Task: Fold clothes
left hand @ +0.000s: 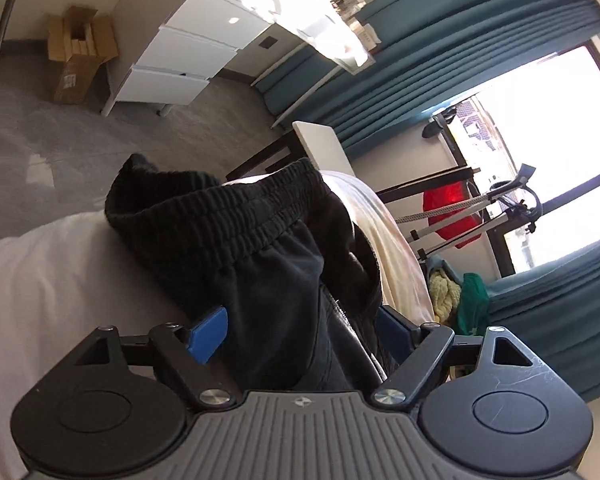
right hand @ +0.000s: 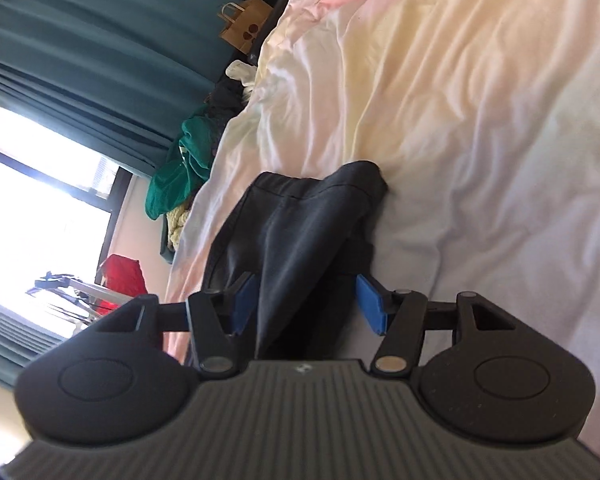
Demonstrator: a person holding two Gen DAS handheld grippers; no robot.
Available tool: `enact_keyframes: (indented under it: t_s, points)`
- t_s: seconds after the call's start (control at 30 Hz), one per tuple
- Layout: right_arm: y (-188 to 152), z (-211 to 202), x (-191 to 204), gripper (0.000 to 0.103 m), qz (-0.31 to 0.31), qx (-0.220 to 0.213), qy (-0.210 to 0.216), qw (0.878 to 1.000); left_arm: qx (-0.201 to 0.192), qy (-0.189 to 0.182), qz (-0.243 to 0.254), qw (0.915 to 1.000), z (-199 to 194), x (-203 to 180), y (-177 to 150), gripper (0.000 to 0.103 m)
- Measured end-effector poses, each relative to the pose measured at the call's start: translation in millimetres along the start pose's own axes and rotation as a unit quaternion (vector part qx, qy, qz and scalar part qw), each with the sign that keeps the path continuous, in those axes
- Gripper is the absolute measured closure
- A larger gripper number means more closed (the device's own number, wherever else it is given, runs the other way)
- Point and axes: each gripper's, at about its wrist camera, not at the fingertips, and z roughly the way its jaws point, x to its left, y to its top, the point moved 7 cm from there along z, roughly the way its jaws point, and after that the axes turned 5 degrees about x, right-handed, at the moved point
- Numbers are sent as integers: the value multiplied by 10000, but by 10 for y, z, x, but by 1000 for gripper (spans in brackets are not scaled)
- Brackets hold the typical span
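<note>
Black shorts with an elastic waistband point(left hand: 236, 216) lie bunched on the pale bedsheet point(left hand: 52, 280). In the left wrist view my left gripper point(left hand: 300, 332) stands open, its blue pads point(left hand: 209, 332) wide apart with the black cloth between them. In the right wrist view my right gripper point(right hand: 308, 304) is also open, its blue pads point(right hand: 370, 302) either side of a dark fold of the shorts point(right hand: 300, 220) on the pastel bedsheet point(right hand: 460, 100). Neither pair of pads presses on the cloth.
A white drawer unit point(left hand: 188, 56), a cardboard box point(left hand: 78, 56) and teal curtains point(left hand: 380, 64) stand beyond the bed. Green and yellow clothes point(right hand: 184, 160) are piled by the bed. A paper bag point(right hand: 246, 26) and a drying rack with a red garment point(left hand: 452, 212) stand near the window.
</note>
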Motion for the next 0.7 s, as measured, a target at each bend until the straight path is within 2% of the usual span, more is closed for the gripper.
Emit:
enact_keyframes:
  t_s: [0.03,0.1,0.17,0.3,0.37,0.47,0.5,0.53,0.57,0.6,0.7]
  points:
    - [-35,-8,-41,45,6,63,-1,10000,49,18,-235,9997,10,108,-30,19]
    - [-108,-7,-117,45,36,220,19,9997,161,278,-568,9979,84,348,-69,20]
    - [-196,138,-128,45,136,604,165,9979,30,451,-685,9966,162,508,-38,23]
    - [-324,424,-13,45,-128,869,325,9956,-237,114,-804,9964,384,510,82,25]
    - [-328,543,43,44,-171,765,403,9961,-265,-212,-847,9958,490,439,151,38]
    - [-259,657,79,45,-91,336,297,9990,-480,-201,-1024,9934,578,382,239,41]
    - [-232,690,87,49,-59,180,232,9996,-540,-125,-1000,9934,596,367,266,56]
    - [-208,717,98,56,-82,26,117,9999,-570,-49,-926,9941,613,340,276,65]
    - [-188,725,125,79,-274,-123,-158,9994,-595,26,-844,9946,629,310,282,75]
    - [-172,716,158,91,-462,-297,-392,9977,-612,40,-746,9953,612,275,289,80]
    - [-195,538,357,94,-1009,-939,-655,9883,-617,42,-578,9964,468,178,304,90]
